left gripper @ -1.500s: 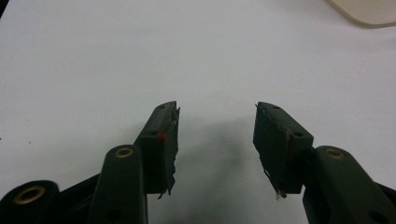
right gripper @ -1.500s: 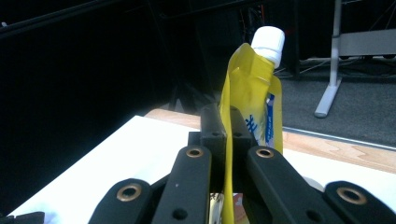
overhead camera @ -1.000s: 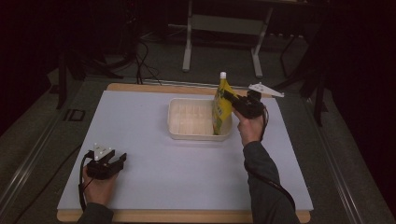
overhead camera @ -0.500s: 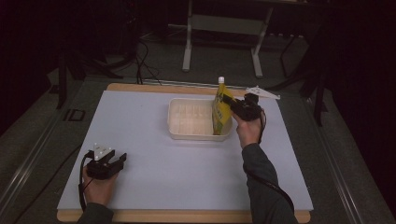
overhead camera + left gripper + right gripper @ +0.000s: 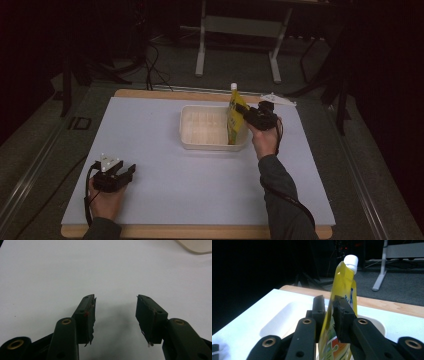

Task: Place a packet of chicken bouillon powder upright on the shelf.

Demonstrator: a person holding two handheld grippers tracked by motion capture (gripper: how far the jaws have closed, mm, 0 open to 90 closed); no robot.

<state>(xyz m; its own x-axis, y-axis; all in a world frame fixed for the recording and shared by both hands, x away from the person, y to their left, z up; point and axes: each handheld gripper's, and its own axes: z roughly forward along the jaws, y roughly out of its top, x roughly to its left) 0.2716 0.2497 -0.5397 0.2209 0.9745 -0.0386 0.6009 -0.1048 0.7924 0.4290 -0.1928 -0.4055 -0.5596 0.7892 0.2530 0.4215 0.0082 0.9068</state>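
Most of the job looks done from where I stand: the yellow spouted pouch (image 5: 235, 117) already stands upright at the right end of the white plastic tray (image 5: 200, 140), just right of centre in the upper half of the high view. What I judge is left is small: settling the pouch's bottom on the tray floor, or leaning it on the wall, and letting go. I cannot tell whether its base already touches the floor.

Going down in size, the white table top (image 5: 165, 150) fills the middle of that view, the tray sits toward its far right part, and the pouch rises above the tray's rim, white cap uppermost.

The right gripper (image 5: 245, 113) comes in from the right and its jaws are clamped on the pouch's edge; in the right gripper view the pouch (image 5: 343, 290) runs up between the black pads (image 5: 340, 312), pinched flat, cap at the top centre.

The left gripper (image 5: 125, 172) rests at the lower left of the high view, well apart from the tray, jaws spread wide with nothing between them (image 5: 115, 315).
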